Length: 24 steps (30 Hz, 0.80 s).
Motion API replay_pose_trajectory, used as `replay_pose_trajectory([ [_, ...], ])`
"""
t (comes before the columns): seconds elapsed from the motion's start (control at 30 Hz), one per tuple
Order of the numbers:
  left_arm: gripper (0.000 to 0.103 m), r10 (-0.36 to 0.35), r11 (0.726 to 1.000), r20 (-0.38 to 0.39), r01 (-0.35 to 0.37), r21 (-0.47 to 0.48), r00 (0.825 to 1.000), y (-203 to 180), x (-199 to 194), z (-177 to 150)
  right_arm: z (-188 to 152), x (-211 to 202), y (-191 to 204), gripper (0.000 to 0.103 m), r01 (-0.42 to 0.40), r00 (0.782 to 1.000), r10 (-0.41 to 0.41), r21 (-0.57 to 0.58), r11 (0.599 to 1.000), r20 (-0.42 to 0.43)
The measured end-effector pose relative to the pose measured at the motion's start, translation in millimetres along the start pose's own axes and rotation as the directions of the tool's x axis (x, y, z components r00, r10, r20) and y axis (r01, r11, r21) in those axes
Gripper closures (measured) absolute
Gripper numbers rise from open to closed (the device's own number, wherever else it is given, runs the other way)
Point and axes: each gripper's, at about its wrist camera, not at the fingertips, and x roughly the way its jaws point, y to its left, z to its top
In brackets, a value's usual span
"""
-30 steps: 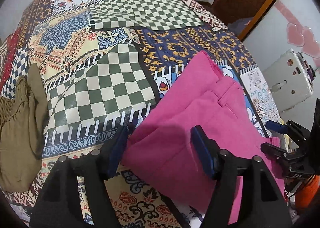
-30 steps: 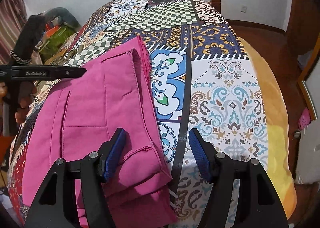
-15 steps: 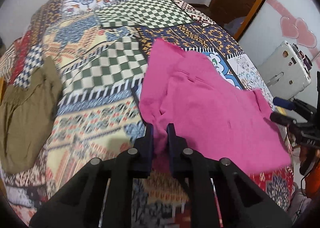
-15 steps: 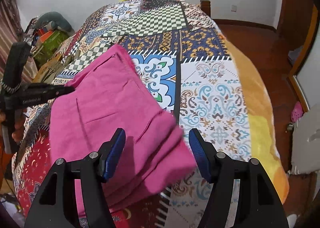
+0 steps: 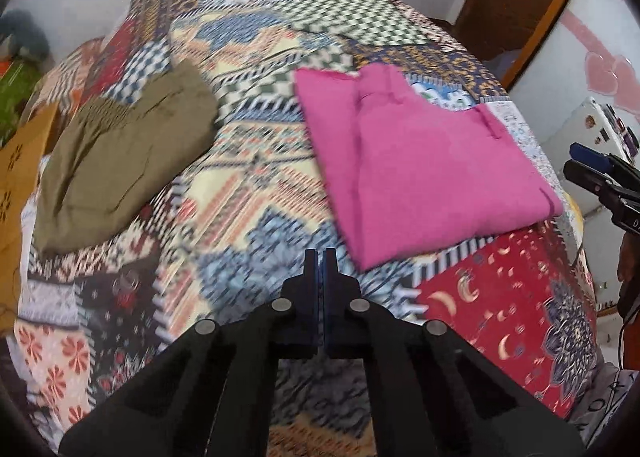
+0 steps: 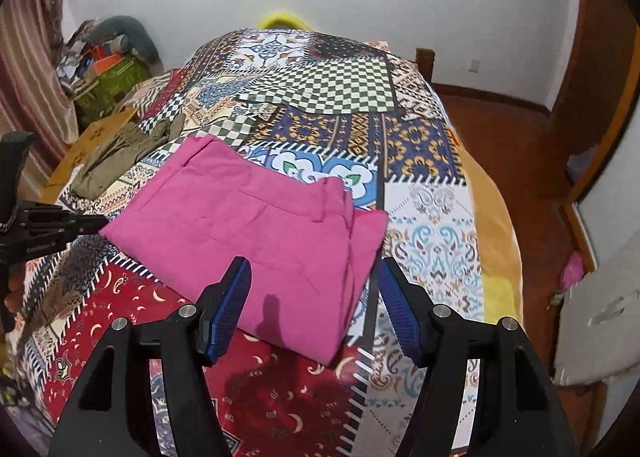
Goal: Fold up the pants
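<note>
In the left wrist view motion blur smears the bedspread, so we cannot read its near patterns. Our left hand-held gripper has its jaws pressed together on nothing, hovering just off the near corner of the pink pants, which lie folded on the bed's right half. Only this view shows the olive garment clearly, well apart to the left. The right hand-held gripper is cut off at the right edge.

In the right wrist view our right hand-held gripper stands wide apart, empty, above the pants' near edge. The olive garment is small and far left here.
</note>
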Motion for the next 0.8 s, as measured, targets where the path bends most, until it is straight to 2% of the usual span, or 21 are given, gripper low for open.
replay_pose_trajectory([
  [0.17, 0.102, 0.040, 0.999, 0.047, -0.040, 0.006, 0.998, 5, -14, 4, 4, 9, 3, 0.041, 0.059, 0.998, -0.059, -0.001, 0.998, 0.013],
  [0.3, 0.098, 0.008, 1.000, 0.073, -0.010, 0.025, 0.997, -3, -18, 23, 7, 22, -3, 0.041, 0.116, 0.993, -0.116, 0.006, 0.993, 0.013],
  [0.47, 0.094, -0.029, 0.998, 0.091, 0.024, 0.054, 0.995, -22, -8, 54, 14, 34, -12, 0.041, 0.095, 0.995, -0.095, 0.019, 0.995, -0.006],
  [0.53, 0.089, -0.046, 0.997, 0.092, 0.040, 0.066, 0.995, -29, 0, 66, 18, 41, -16, 0.041, 0.094, 0.995, -0.094, 0.025, 0.995, -0.013],
  [0.67, 0.069, -0.054, 0.994, 0.099, 0.044, 0.096, 0.994, -43, 16, 86, 26, 53, -22, 0.041, 0.055, 0.998, -0.054, 0.034, 0.998, -0.016],
  [0.8, 0.064, -0.054, 0.990, 0.085, 0.042, 0.131, 0.995, -52, 35, 100, 31, 74, -26, 0.041, 0.020, 0.999, -0.018, 0.040, 0.999, -0.045],
])
